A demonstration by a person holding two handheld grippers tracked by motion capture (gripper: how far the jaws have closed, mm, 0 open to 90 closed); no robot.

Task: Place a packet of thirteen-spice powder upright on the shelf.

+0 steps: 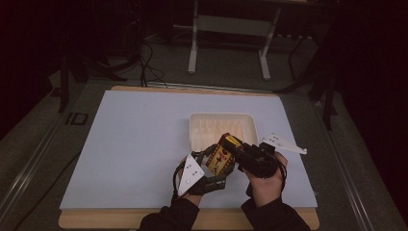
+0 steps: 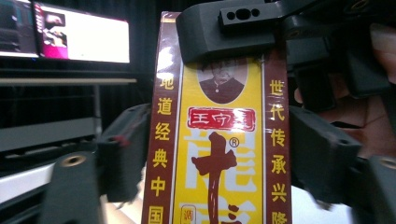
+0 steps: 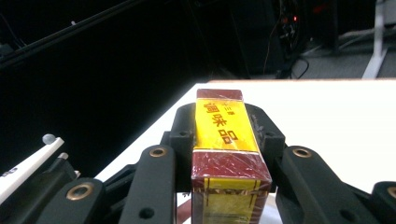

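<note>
1. Yellow and dark-red box (image 1: 224, 153) held above the blue table (image 1: 134, 144), just in front of the white tray (image 1: 197, 126).
2. Right gripper (image 3: 229, 154) clamped tight on box sides.
3. Left gripper (image 2: 210, 154) loosened, jaws flanking box, gaps showing on both sides.

The box (image 2: 219, 140) carries a bright yellow front panel framed by dark maroon side bands, with yellow characters running down those bands (a red label with white characters sits mid-panel, above a large maroon figure). Its narrow face (image 3: 219, 126) is yellow with maroon characters, and its end is maroon. Both grippers (image 1: 202, 173) (image 1: 252, 156) are black with pale grey plates. The tray (image 1: 199, 127) near the table's far right is cream white. The table (image 1: 134, 144) is pale blue-grey with a tan wooden edge.
</note>
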